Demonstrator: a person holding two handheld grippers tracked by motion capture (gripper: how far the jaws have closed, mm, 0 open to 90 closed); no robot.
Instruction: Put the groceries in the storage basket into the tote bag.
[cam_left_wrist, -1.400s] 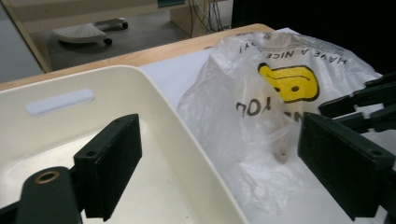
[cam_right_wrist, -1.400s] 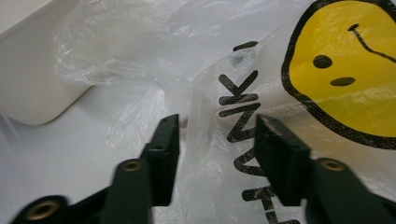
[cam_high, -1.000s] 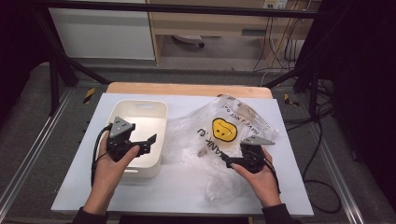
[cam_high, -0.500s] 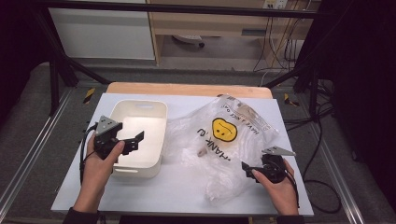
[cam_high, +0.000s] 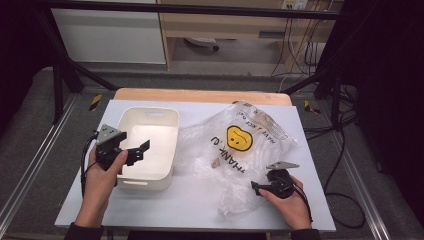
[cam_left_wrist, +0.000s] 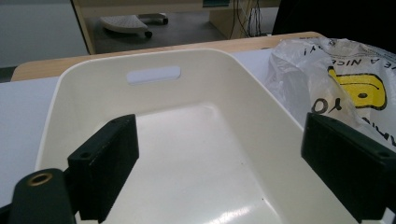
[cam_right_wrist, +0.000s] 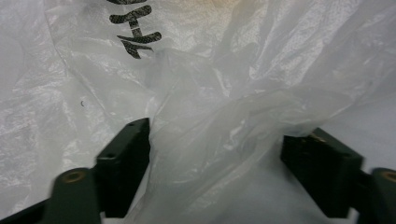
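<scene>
A crumpled clear plastic bag (cam_high: 235, 150) with a yellow smiley face and black lettering lies on the right half of the table. My right gripper (cam_high: 256, 188) sits low at the bag's near corner, pointing left. Its jaws have just been closing and still stand apart, with a loose fold of the bag (cam_right_wrist: 210, 84) between them; the left pad touches the film, the right one does not. A white plastic bin (cam_high: 147, 111) stands on the left, nothing inside. My left gripper (cam_high: 142, 149) hovers open over the bin's left rim, looking into the bin (cam_left_wrist: 154, 58).
The white tabletop (cam_high: 190, 205) has bare room along its near edge between the two hands. A small brownish thing (cam_high: 215, 162) shows through the bag. Black frame bars and cables stand on the floor to both sides of the table.
My right hand has dropped toward the near edge, to the bag's lower corner, and its jaws have narrowed. My left hand has drifted left, from over the bin to its left rim.
</scene>
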